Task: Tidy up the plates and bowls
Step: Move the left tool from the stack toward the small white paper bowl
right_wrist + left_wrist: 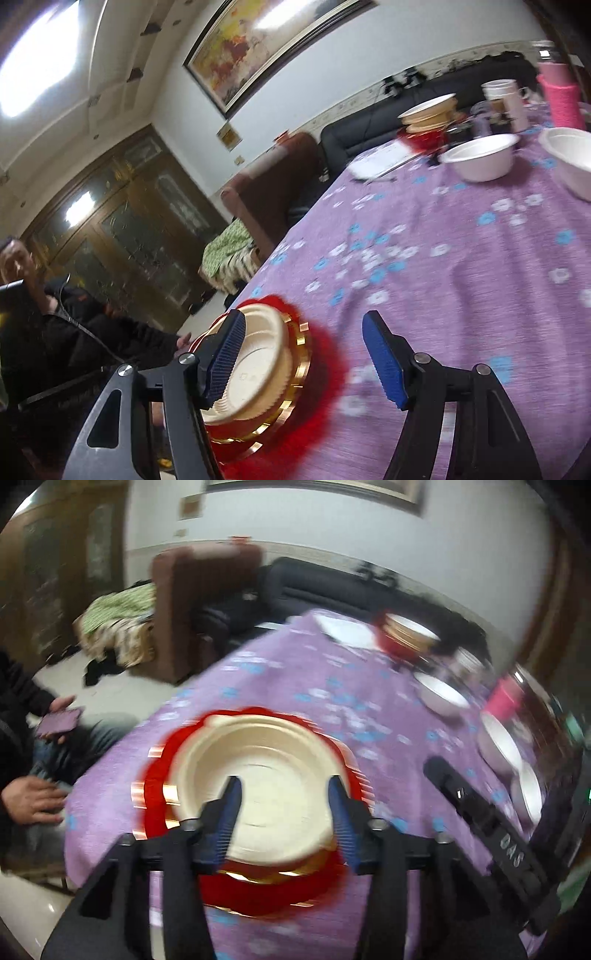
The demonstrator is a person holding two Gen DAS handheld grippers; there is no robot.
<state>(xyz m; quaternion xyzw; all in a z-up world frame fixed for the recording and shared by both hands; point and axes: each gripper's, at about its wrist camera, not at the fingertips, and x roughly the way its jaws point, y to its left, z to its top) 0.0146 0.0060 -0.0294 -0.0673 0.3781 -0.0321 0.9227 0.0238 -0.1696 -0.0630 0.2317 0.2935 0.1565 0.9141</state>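
Two hand-held grippers with blue-padded fingers frame a purple flowered cloth covering the surface (288,686). The left hand-held gripper (284,786) hangs with its fingers moderately apart over a cream plate (258,775), gripping nothing. That plate sits on top of a gold-rimmed red plate (155,790) near the left edge of the surface, where the cloth drops away toward the floor. The right hand-held gripper (306,328) is spread wide and empty; one finger overlaps the cream plate (258,354) in view, the other hangs over bare cloth, and whether either finger touches anything cannot be told. Motion blur smears the red plate's rim in both views. A broad stretch of open cloth lies between this stack and the far side. There, well apart, stands a second stack of cream plates on a red one (406,637), with a flat white item (347,629) just beside it. White bowls (480,157) line the right side, close to a pink knitted bottle sleeve (561,99) and a pale mug (506,99). A seated person (55,325) in dark clothes is close beside the left edge, one hand (31,805) near the cloth.
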